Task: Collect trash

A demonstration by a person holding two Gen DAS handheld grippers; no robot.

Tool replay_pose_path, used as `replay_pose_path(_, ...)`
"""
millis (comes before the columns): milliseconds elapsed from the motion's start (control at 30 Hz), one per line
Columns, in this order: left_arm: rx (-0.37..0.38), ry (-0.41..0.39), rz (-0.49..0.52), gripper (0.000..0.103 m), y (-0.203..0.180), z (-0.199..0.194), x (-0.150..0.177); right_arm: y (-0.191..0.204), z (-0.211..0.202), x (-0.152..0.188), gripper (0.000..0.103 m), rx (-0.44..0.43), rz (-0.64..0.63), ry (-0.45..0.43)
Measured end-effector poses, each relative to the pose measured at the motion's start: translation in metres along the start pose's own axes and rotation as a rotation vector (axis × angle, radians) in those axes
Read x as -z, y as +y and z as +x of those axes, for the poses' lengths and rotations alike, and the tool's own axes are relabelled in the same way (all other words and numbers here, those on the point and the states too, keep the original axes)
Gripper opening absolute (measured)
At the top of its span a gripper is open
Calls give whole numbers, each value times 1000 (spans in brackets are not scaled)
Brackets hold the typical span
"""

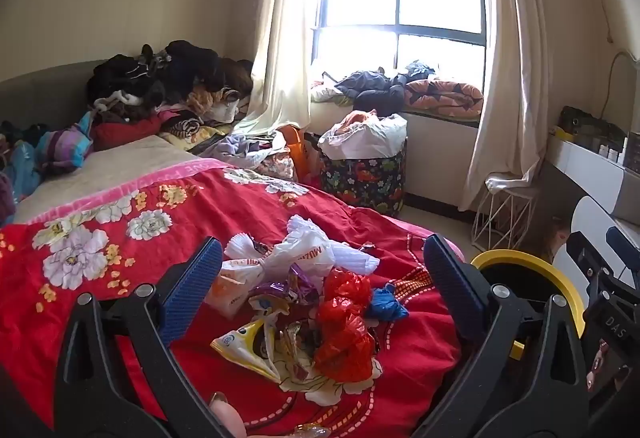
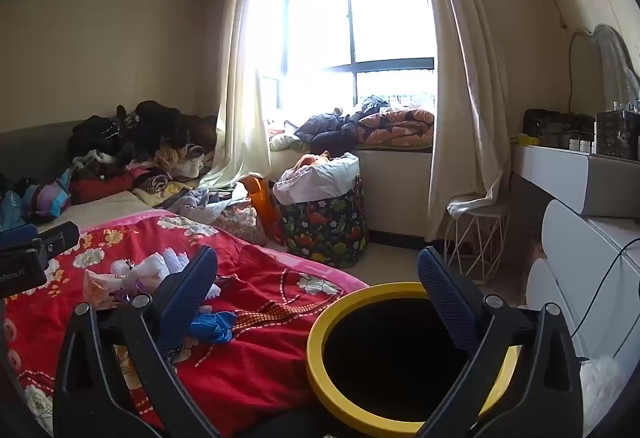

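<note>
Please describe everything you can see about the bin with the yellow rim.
The bin has a thick, round yellow rim that looks like smooth plastic. Its inside is black and dark, so nothing can be made out in it. It stands upright with its mouth open, right beside the bed's red floral blanket, whose edge seems to touch it. The open right gripper hangs above its mouth without touching. The left wrist view shows only part of the rim.

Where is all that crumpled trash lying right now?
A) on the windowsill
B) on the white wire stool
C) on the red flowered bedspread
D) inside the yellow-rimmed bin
C: the pile of wrappers and bags lies on the red flowered bedspread, in front of the open left hand-held gripper, while the yellow-rimmed bin beside the bed shows only a dark inside.
</note>
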State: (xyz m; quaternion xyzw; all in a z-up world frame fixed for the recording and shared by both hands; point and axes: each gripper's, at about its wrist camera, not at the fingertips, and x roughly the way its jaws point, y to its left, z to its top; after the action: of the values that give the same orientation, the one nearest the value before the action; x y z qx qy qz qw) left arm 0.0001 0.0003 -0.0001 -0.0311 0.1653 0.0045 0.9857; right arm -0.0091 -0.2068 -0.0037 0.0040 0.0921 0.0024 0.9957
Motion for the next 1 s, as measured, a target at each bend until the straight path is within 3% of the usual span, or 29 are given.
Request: replay_pose_path(1000, 29, 11, 0, 93, -11, -1, 1, -1, -1, -1, 97, 1, -1, -8)
